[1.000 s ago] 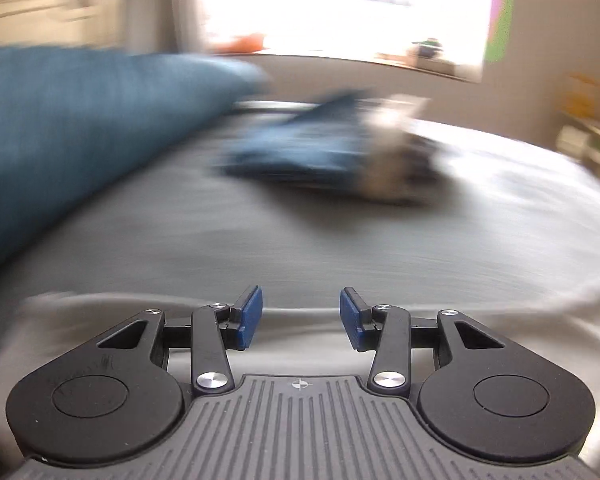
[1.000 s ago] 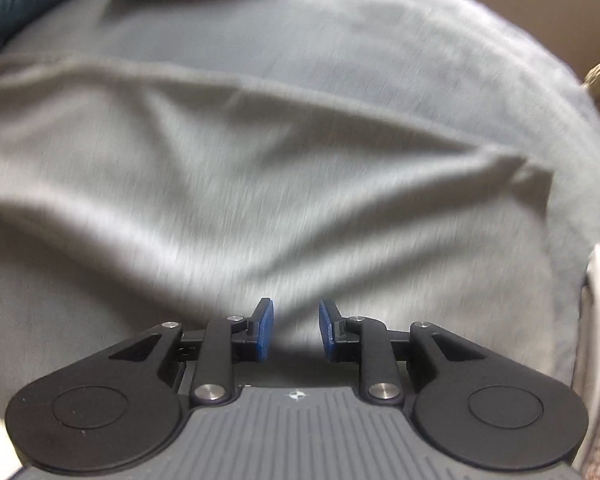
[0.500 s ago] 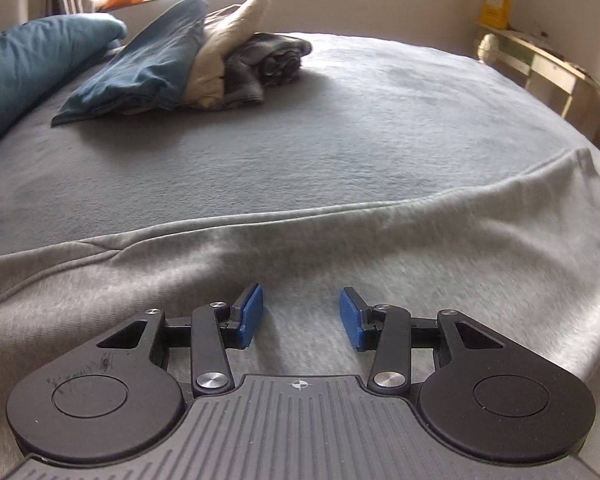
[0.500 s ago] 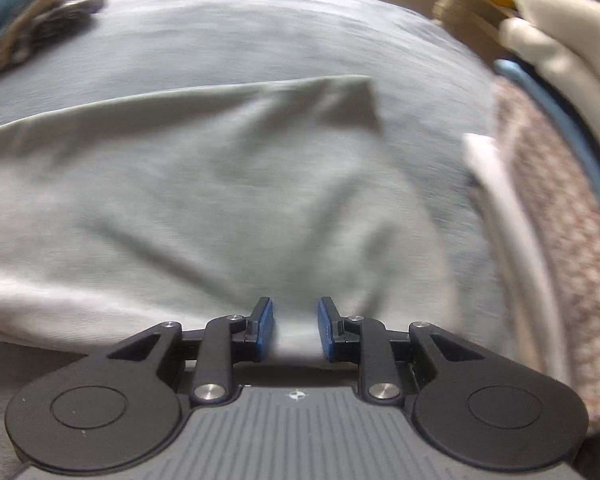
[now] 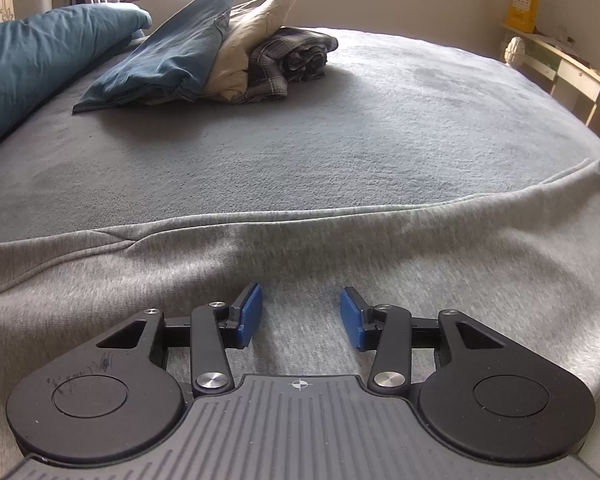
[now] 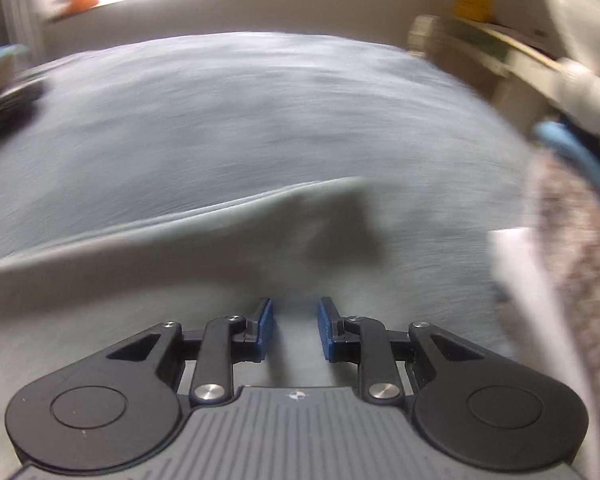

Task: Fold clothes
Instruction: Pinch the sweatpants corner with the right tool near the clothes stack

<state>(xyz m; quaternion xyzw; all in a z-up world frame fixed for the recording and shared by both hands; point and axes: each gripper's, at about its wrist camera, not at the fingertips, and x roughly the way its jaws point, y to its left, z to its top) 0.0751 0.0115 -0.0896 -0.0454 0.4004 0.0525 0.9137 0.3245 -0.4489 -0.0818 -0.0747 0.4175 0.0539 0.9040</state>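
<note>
The left claw [image 5: 300, 312] is tipped down over a light grey garment [image 5: 420, 248] that lies spread across the near part of the bed [image 5: 340, 120]. Its two blue pads [image 5: 249, 316] stand well apart, with only the grey cloth showing below the gap and nothing between them; whether the tips touch the fabric cannot be told. The garment's far edge runs as a long seam from left to right across this view, rising to a corner at the right.

The right claw [image 6: 294, 330] also points downward over the same grey garment [image 6: 180, 264], near its right-hand end, where a corner of the cloth is raised and casts a dark shadow on the bedcover. Its pads [image 6: 265, 328] are closer to each other than the left ones but with a clear gap, gripping nothing. This view is smeared with motion blur.

Farther back on the bed sits a heap of clothes: a blue denim piece [image 5: 168, 60], a beige one [image 5: 244, 44] and a dark plaid one [image 5: 292, 56], touching each other. A teal pillow [image 5: 32, 60] lies at the left. At the right edge of the right wrist view is a stack of folded items [image 6: 572, 264], patterned, white and blue
</note>
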